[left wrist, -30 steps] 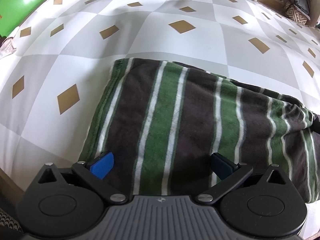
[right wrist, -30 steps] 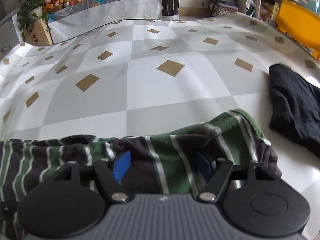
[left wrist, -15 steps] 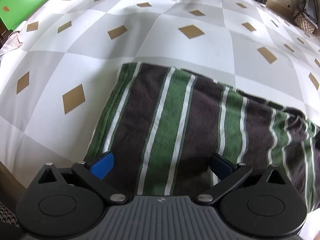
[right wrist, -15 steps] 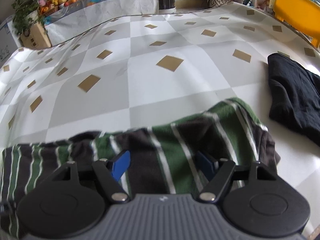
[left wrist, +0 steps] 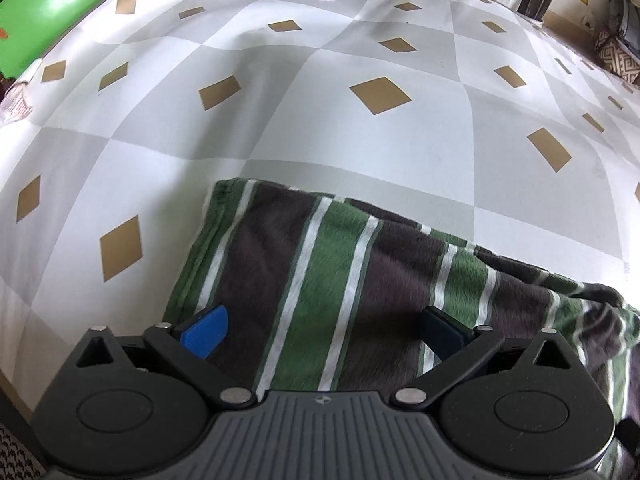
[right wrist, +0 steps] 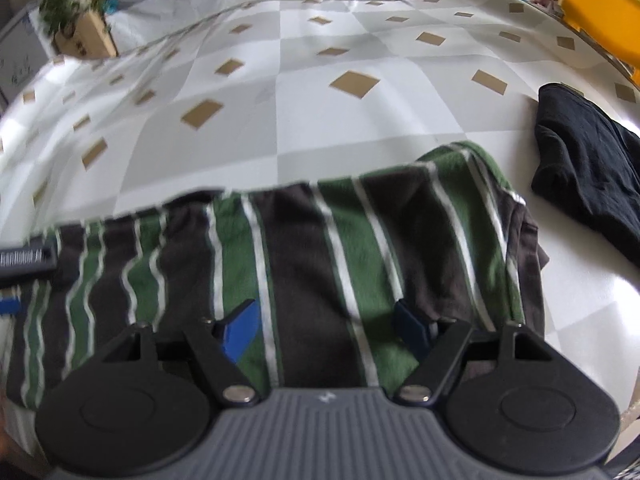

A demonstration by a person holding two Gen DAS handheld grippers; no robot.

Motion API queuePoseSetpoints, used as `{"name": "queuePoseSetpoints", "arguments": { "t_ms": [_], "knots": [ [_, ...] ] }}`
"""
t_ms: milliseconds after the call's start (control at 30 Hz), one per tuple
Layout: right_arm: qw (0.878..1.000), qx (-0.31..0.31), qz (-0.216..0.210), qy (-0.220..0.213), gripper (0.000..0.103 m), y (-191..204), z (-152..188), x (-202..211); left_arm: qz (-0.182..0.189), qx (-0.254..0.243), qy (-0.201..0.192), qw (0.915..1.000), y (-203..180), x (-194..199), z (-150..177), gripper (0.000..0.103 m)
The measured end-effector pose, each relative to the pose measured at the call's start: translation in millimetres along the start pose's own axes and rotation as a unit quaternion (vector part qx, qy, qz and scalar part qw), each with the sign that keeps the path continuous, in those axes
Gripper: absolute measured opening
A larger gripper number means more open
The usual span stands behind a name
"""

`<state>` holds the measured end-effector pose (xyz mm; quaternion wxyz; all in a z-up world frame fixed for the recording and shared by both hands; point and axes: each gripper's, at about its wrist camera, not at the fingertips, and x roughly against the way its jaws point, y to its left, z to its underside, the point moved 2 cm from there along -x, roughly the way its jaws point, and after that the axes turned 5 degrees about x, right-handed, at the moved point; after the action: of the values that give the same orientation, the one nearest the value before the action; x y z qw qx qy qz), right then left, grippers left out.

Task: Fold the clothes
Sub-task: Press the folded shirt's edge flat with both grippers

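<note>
Work surface: a cloth (left wrist: pixel 360 152) checked in white and grey with tan diamonds is seen spread under everything in both wrist views.
Striped garment: a green, dark brown and white striped piece (left wrist: pixel 320 280) (right wrist: pixel 300 260) is laid folded on the cloth, directly beneath both grippers; its right end is bunched in the right wrist view.
Black garment: a dark piece (right wrist: pixel 592 168) is seen lying apart from the striped one, to its right.
Left gripper: the blue-padded jaws (left wrist: pixel 324 330) are held wide over the striped garment; no fabric is pinched between them.
Right gripper: the jaws (right wrist: pixel 326 330) are set wide apart above the striped garment, and nothing is gripped.
Containers: a cardboard box (right wrist: pixel 86 38) at the far left edge is seen with leafy plants rising from it; behind it, blurred fruit-like items are lined along a ledge.
Yellow object: a yellow panel (right wrist: pixel 600 12) is seen at the far right edge.
Writing: dark marks are printed on the box, but they cannot be read.
</note>
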<state>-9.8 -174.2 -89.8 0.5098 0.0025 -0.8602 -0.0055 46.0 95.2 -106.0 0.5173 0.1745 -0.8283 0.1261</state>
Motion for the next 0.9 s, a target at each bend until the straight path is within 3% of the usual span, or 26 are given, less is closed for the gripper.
{"name": "queuePoseSetpoints", "arguments": {
  "t_ms": [533,900],
  "knots": [
    [1.000,0.024,0.009,-0.018,0.081,0,10,-1,0.006,0.020,-0.004,0.9998,4,-9,-14,0.103],
    [1.000,0.020,-0.003,-0.015,0.081,4,18,15,0.029,0.002,0.012,0.9995,12,28,23,0.103]
  ]
}}
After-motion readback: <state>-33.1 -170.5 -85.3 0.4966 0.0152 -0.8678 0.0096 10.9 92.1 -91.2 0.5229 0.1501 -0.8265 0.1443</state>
